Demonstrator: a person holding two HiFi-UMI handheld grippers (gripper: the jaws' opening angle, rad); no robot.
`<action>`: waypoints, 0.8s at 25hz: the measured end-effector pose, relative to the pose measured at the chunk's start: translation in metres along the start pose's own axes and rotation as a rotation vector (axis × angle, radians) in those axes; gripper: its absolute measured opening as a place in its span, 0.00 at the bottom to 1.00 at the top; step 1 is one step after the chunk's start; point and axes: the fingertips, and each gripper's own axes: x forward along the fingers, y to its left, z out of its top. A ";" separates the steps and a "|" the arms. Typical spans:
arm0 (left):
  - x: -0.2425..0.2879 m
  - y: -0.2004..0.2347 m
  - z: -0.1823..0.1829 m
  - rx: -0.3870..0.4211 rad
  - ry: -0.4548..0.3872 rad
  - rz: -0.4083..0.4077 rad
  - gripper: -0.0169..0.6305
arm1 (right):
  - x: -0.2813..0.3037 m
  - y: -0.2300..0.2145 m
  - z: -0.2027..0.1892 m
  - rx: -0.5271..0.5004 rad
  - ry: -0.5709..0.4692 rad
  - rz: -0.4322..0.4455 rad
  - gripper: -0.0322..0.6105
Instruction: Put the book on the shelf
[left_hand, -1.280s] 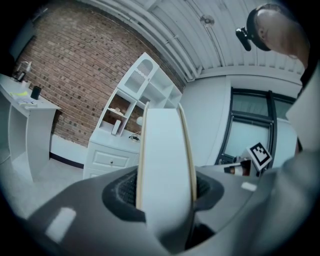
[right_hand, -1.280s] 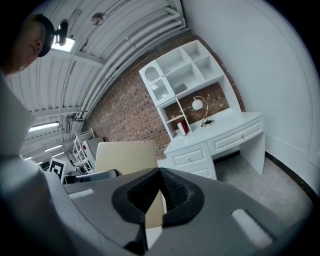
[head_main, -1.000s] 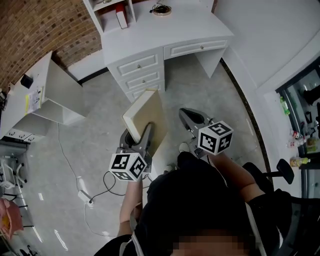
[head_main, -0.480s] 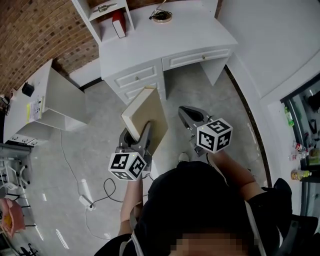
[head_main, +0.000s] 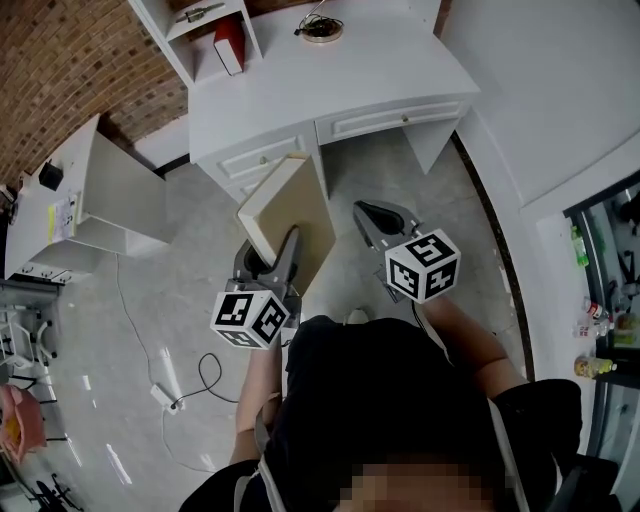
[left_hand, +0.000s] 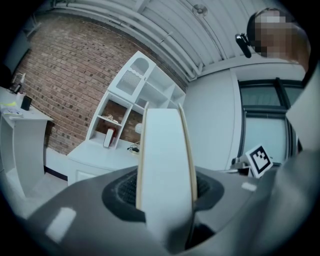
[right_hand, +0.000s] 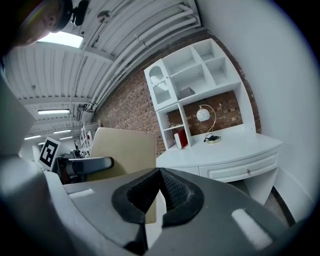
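Note:
A large book (head_main: 287, 203) with a tan cover and pale page edges stands upright on its edge in my left gripper (head_main: 268, 258), which is shut on its lower part. In the left gripper view the book (left_hand: 162, 155) shows edge-on between the pads. My right gripper (head_main: 376, 214) is level with it on the right, shut and holding nothing; its pads meet at the tips (right_hand: 159, 173). The book (right_hand: 126, 149) and left gripper (right_hand: 88, 164) show at its left. Ahead stands the white shelf unit (right_hand: 194, 80) on a white desk (head_main: 330, 75), holding a red book (head_main: 228, 45).
A small lamp (right_hand: 204, 115) with a round base (head_main: 322, 28) sits on the desk. A drawer stack (head_main: 262, 160) faces me just beyond the book. A low white table (head_main: 75, 200) stands at the left; a cable and power strip (head_main: 160, 393) lie on the floor.
Both grippers and the book have moved forward toward the desk, which now lies closer in the head view. The left grip on the book is unchanged.

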 end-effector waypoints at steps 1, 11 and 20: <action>0.003 -0.001 0.000 0.001 0.003 -0.001 0.35 | 0.002 -0.002 0.002 -0.009 0.000 -0.001 0.04; 0.032 0.026 0.008 0.011 0.008 0.006 0.35 | 0.036 -0.015 0.006 0.013 0.007 -0.004 0.05; 0.080 0.077 0.041 0.018 0.011 -0.052 0.35 | 0.102 -0.026 0.036 0.017 0.005 -0.041 0.04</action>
